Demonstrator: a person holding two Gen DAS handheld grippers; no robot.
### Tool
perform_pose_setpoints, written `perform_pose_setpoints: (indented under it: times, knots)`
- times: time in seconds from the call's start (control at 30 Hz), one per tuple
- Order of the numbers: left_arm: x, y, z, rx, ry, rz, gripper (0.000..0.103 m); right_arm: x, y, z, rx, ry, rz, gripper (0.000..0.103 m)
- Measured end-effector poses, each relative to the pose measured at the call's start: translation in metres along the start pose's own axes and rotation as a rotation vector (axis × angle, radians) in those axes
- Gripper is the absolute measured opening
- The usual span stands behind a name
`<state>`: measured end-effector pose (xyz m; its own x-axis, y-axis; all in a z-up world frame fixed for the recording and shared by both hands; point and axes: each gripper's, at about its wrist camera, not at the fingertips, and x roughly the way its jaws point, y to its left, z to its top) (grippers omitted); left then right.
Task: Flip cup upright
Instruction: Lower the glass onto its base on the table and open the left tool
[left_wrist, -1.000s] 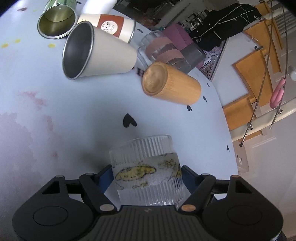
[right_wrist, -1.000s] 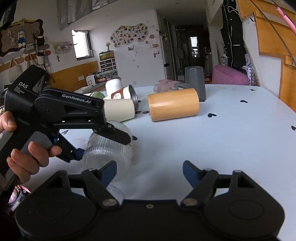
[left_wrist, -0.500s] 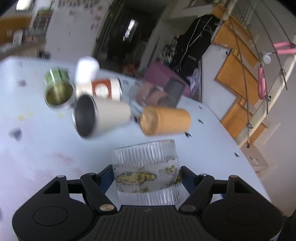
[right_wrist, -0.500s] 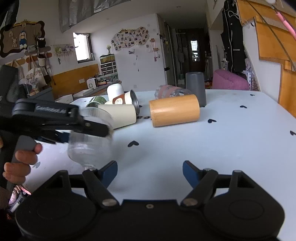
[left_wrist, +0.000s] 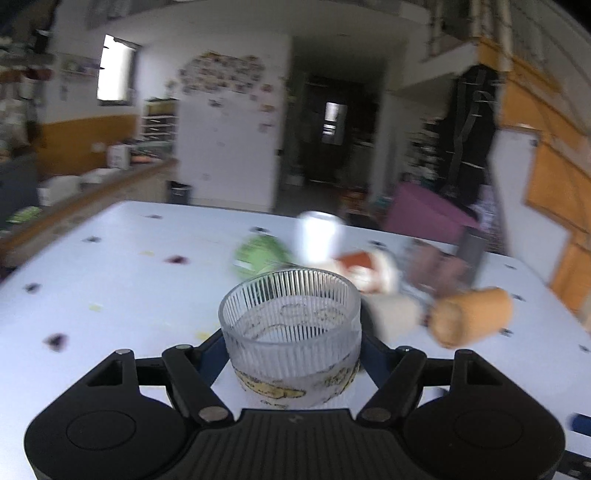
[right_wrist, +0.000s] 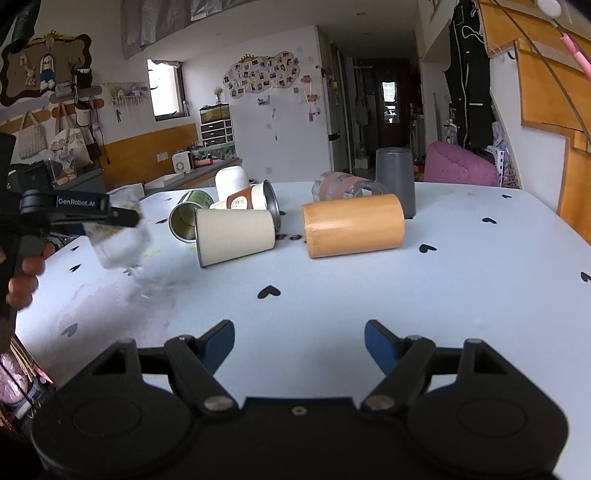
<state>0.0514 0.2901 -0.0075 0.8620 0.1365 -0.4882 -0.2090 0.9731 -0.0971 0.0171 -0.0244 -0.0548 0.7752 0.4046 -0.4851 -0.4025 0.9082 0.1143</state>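
White table (right_wrist: 461, 280) with little black hearts runs through the middle of this kitchen-living room, a photo wall and a dark hallway beyond it. At the near left edge the left claw (left_wrist: 293, 350) is clenched on a ribbed glass cup (left_wrist: 291, 332), its blue pads pressing the frosted lower band on either side. From the left wrist view the open mouth faces up and slightly away, so the cup looks close to upright; from the right wrist view it hangs blurred (right_wrist: 118, 236) above the table, seemingly clear of it, though the blur makes contact hard to judge. The right claw (right_wrist: 299, 345) hovers low over the near table, spread wide and holding nothing.

Farther back lies a huddle of other cups: a cream cup (right_wrist: 236, 236) and a bamboo cup (right_wrist: 354, 225) on their sides, a green tin (right_wrist: 186, 219), a brown-banded cup (right_wrist: 255, 201), a pink-banded glass (right_wrist: 347, 188), with a white cup (right_wrist: 232, 182) and a grey cup (right_wrist: 395, 177) standing mouth down.

To finish well, I'd level the wrist until the rim sits flat, lower straight down onto the bare patch near the left edge, well apart from the huddle, and let the base meet the table fully before easing the pads apart. Glass is slick and heavy; a release while tilted would likely topple it.
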Motion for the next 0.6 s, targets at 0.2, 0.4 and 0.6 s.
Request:
perform_pose_setpoints:
  times: [0.2, 0.4, 0.6]
  knots:
    - [0.008, 0.053, 0.018, 0.001, -0.011, 0.198, 0.074, 0.003, 0.002, 0.001, -0.003, 0.003, -0.009, 0.079]
    - [0.011, 0.089, 0.026, -0.011, 0.007, 0.319, 0.074, 0.004, 0.003, 0.005, -0.003, -0.004, -0.030, 0.079]
    - [0.019, 0.104, 0.022, -0.023, 0.018, 0.347, 0.074, 0.007, 0.006, 0.010, -0.005, -0.010, -0.038, 0.079]
